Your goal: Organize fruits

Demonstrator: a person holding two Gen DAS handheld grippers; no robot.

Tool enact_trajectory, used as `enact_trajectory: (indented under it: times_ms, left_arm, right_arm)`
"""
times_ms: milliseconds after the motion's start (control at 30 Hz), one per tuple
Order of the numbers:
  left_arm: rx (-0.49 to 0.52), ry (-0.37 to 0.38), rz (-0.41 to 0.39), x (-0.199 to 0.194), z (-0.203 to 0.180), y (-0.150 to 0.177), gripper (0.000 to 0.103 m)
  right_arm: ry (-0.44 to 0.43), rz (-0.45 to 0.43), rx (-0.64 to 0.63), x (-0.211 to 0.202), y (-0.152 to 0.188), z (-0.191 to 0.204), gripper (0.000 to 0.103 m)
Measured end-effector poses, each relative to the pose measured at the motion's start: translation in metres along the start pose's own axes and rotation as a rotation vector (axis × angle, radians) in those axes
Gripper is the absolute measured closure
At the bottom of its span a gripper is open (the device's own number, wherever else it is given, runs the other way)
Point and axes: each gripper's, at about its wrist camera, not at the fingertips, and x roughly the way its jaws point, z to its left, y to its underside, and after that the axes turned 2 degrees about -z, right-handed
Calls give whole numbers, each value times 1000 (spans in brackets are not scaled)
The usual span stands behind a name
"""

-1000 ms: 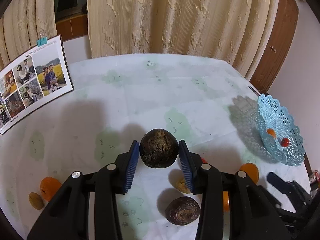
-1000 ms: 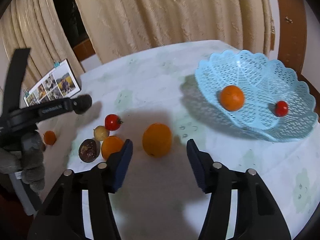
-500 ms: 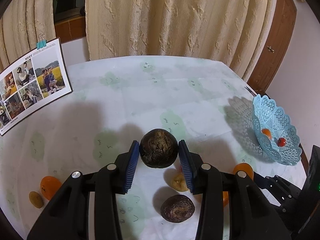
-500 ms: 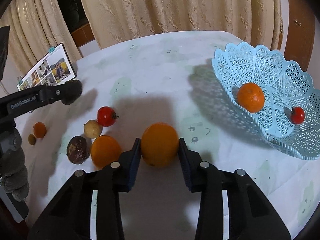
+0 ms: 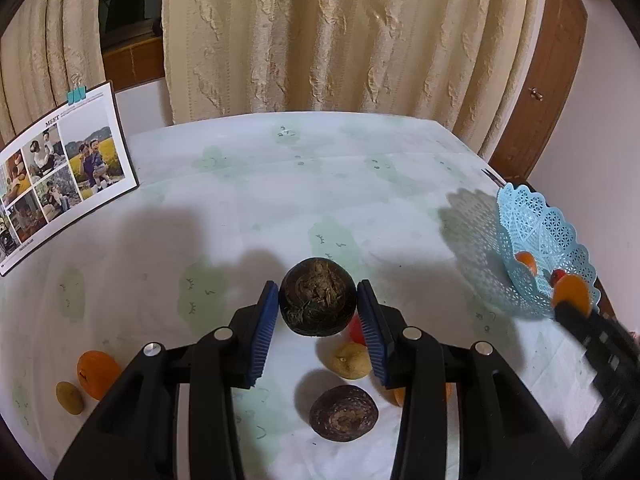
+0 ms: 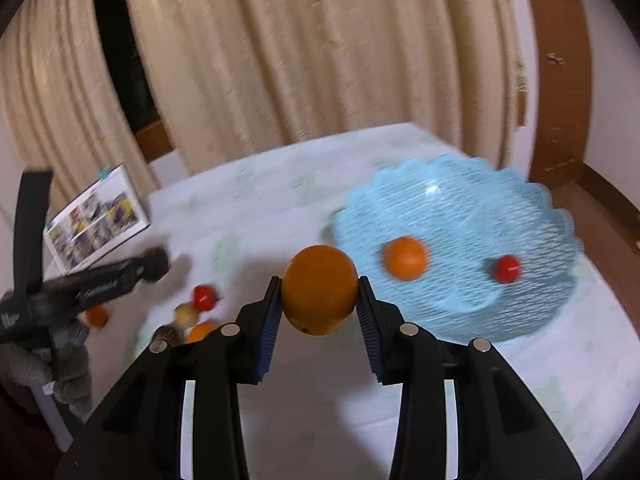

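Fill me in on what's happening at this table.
A person is sorting fruit with a handheld gripper in each hand. The right gripper is shut on an orange, lifted near the blue basket, which already holds a smaller orange and a tomato. The left gripper grips a dark brown fruit above the table. More fruit lies loose on the table.

A home is shown: a table [image 5: 280, 184] covered by a pale printed cloth, backed by cream curtains [image 5: 340, 36], with a wooden door [image 5: 548, 80] right of it and a clipped family photo sheet [image 5: 60, 172] at its left edge.
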Motion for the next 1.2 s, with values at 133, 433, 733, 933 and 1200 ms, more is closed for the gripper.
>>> enact_trajectory:
  times_ms: [133, 433, 733, 933, 1200]
  left_arm:
    - [10, 3, -1, -1, -5, 1, 62]
    - [35, 12, -13, -6, -17, 1, 62]
    - [48, 14, -24, -11, -25, -2, 62]
    - [18, -14, -17, -11, -11, -3, 62]
    - [-40, -37, 37, 4, 13, 2, 62]
  right_arm:
    - [68, -21, 65, -5, -5, -30, 65]
    - [178, -43, 132, -8, -4, -75, 65]
    - [205, -83, 170, -17, 5, -89, 62]
    - [251, -150, 171, -27, 12, -90, 54]
    - [272, -178, 164, -27, 21, -88, 54]
